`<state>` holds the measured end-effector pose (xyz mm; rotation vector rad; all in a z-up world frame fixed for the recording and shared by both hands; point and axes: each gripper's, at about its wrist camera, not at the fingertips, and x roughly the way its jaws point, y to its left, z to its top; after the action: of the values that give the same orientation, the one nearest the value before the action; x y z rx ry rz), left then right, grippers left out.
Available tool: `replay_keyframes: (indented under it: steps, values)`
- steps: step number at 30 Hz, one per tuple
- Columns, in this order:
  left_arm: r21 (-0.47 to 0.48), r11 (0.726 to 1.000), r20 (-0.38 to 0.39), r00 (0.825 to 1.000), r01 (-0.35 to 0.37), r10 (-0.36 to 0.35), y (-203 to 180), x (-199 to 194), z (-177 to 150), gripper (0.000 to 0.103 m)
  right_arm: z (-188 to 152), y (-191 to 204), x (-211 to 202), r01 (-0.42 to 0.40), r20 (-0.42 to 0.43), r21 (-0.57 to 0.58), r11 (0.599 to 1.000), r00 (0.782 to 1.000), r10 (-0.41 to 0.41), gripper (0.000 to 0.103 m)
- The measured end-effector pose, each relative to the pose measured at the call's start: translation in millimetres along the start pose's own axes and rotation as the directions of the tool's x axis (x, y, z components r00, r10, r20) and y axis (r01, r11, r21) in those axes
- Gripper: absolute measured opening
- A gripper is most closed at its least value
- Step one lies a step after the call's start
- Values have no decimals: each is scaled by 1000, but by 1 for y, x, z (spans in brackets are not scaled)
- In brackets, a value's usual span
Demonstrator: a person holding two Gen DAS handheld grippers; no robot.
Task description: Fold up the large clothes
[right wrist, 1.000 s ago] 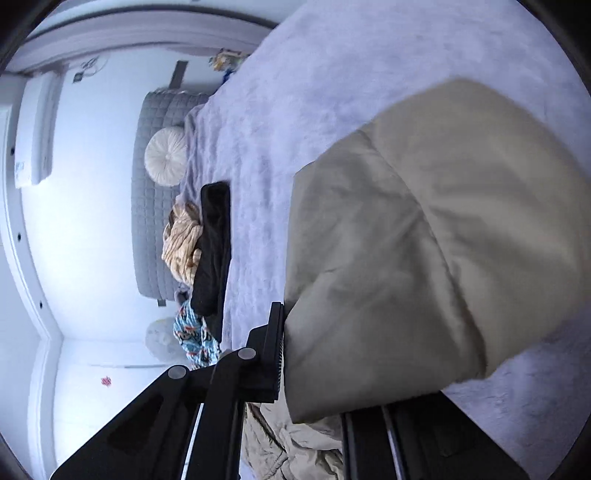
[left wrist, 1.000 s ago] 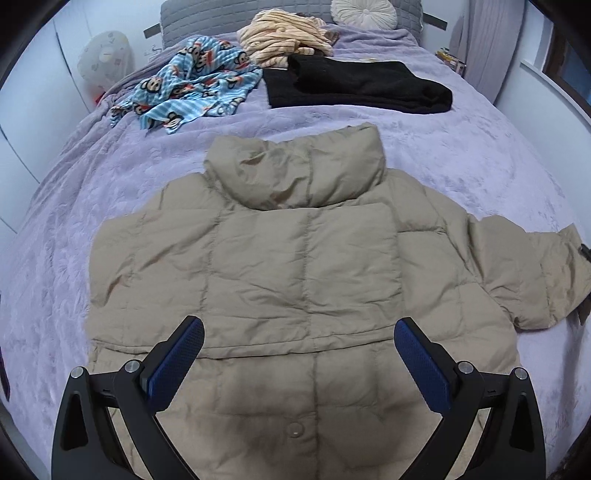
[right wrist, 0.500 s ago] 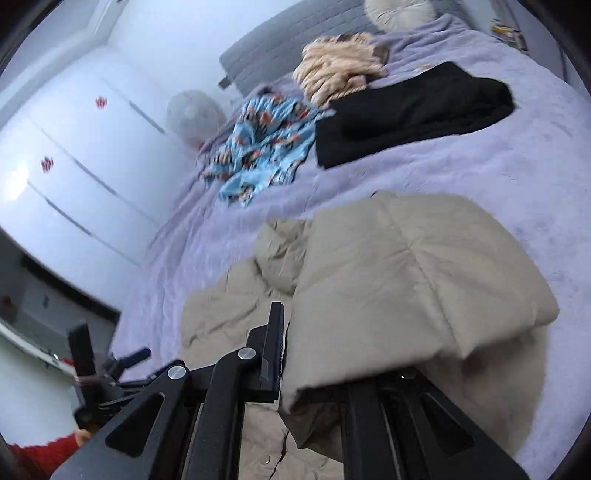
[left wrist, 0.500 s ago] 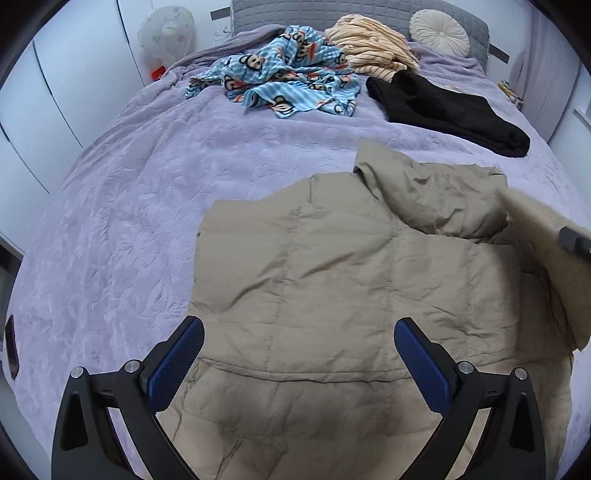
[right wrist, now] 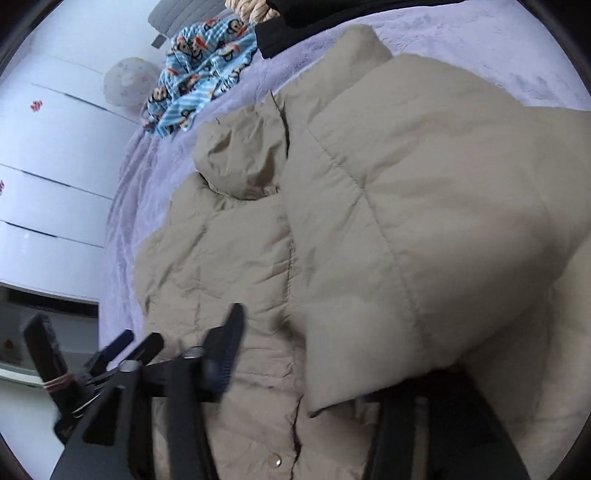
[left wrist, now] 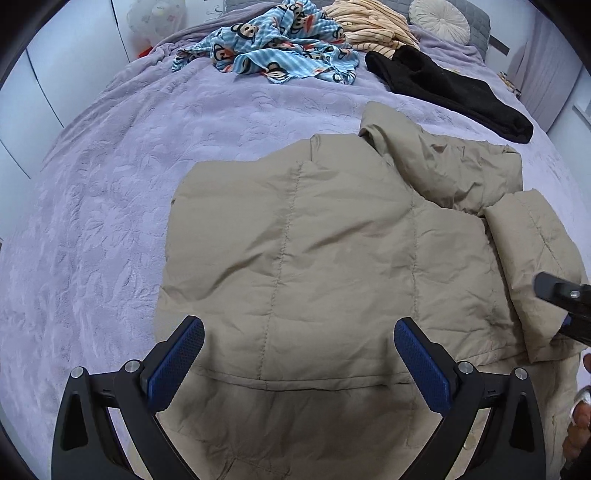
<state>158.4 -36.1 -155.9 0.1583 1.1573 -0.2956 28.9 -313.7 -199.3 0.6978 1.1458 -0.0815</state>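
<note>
Puffer jacket mid-fold on the bed

The beige jacket [left wrist: 317, 258] lies flat under the left gripper [left wrist: 299, 354], whose jaws gape with nothing between them. The right gripper [right wrist: 325, 369] has just been opening; the folded-over sleeve [right wrist: 424, 206] lies loose between its jaws, unpinched.

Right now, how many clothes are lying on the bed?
4. The beige puffer jacket lies nearest, the blue monkey-print garment and striped cream garment lie near the headboard, and the black garment lies right of those. More may be hidden.
</note>
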Motion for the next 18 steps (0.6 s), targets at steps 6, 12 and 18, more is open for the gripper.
replay_keyframes:
  steps: [6,12,18]
  values:
    - [-17,998,16,998,56,-55,2,0,7,103,1,-25,-57,-26,184,136,990,983,0,83]
    - [-61,991,37,993,116,-114,24,-9,10,103,26,-49,-54,-73,232,295,953,973,2,12]
    - [-107,960,63,965,259,-254,47,-24,16,103,19,70,-9,43,119,-218,975,993,-17,11]
